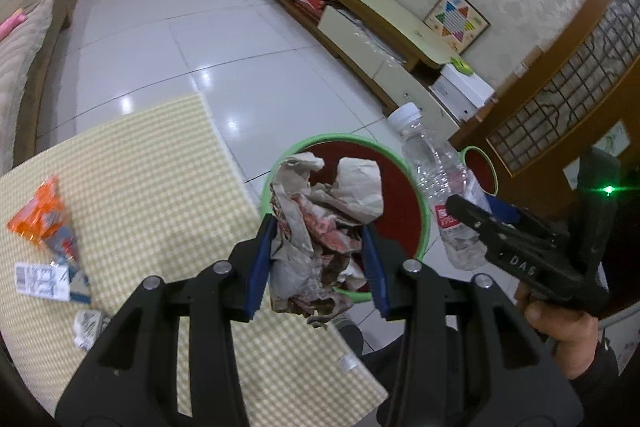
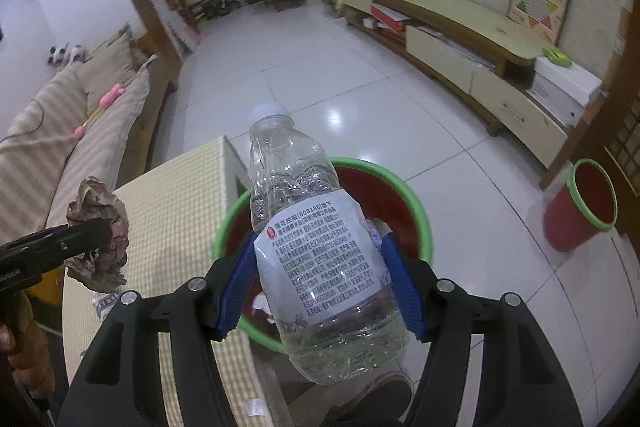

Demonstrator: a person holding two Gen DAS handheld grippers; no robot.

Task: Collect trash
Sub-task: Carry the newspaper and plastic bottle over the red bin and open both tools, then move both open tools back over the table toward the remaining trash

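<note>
A: We are at the edge of the checked tablecloth (image 1: 168,163). Past that edge the white tile floor (image 1: 168,39) is wide open, all the way to the far room.

B: Right below us stands the big red bin with the green rim (image 1: 420,203), just beside the table edge. A smaller red bin (image 2: 580,207) sits by the wooden door, well apart.

A: The long TV cabinet (image 2: 460,23) runs along the wall, and a sofa (image 2: 52,131) lines the other side.

B: Our left gripper (image 1: 318,267) squeezes a crumpled paper wad (image 1: 316,227) between its blue pads, over the bin's near rim.

A: Our right gripper (image 2: 320,281) is clamped on a clear plastic bottle (image 2: 308,227), above the same bin. Its white cap points away from us and up, its bottom toward us. The long way of it runs between the fingers.

B: On the cloth there is an orange snack wrapper (image 1: 38,215), a white printed packet (image 1: 40,279) and a small crushed scrap (image 1: 90,323).

A: A shoe (image 2: 380,395) shows under the bottle.
</note>
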